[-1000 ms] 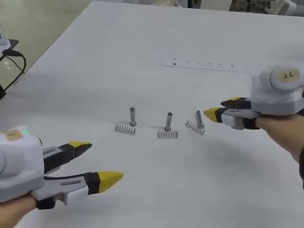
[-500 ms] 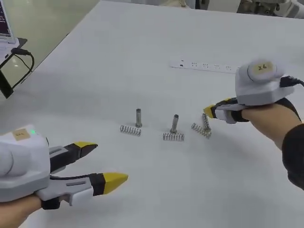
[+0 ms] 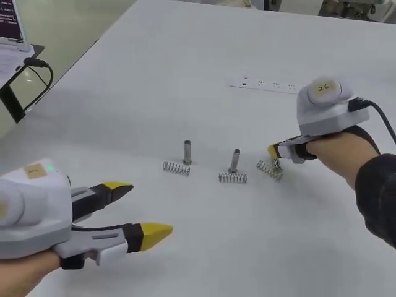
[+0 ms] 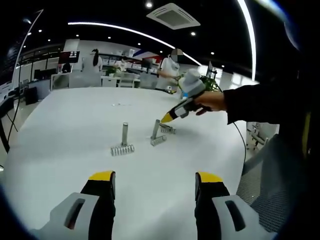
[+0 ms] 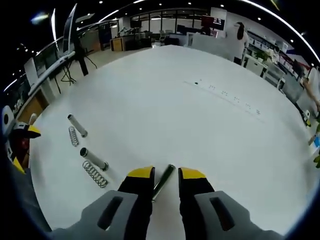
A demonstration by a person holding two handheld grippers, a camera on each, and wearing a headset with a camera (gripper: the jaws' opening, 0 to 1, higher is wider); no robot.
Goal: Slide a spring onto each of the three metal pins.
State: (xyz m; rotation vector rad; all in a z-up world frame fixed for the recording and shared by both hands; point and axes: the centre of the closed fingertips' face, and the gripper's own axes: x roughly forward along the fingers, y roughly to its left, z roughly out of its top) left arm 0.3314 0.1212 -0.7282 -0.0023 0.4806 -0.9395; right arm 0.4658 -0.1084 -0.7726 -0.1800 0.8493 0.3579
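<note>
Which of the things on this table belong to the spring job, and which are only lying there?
For the job: left pin, middle pin, right pin, left spring, middle spring, right spring.

Just lying about: power strip on the table; laptop beyond the table's edge.

Looked like open-plan office or lab: saw rows of desks (image 4: 117, 80), monitor (image 4: 69, 56), ceiling vent (image 4: 172, 16), strip lights (image 4: 125, 30), large white table (image 3: 185, 74) with power strip (image 3: 266, 85).
</note>
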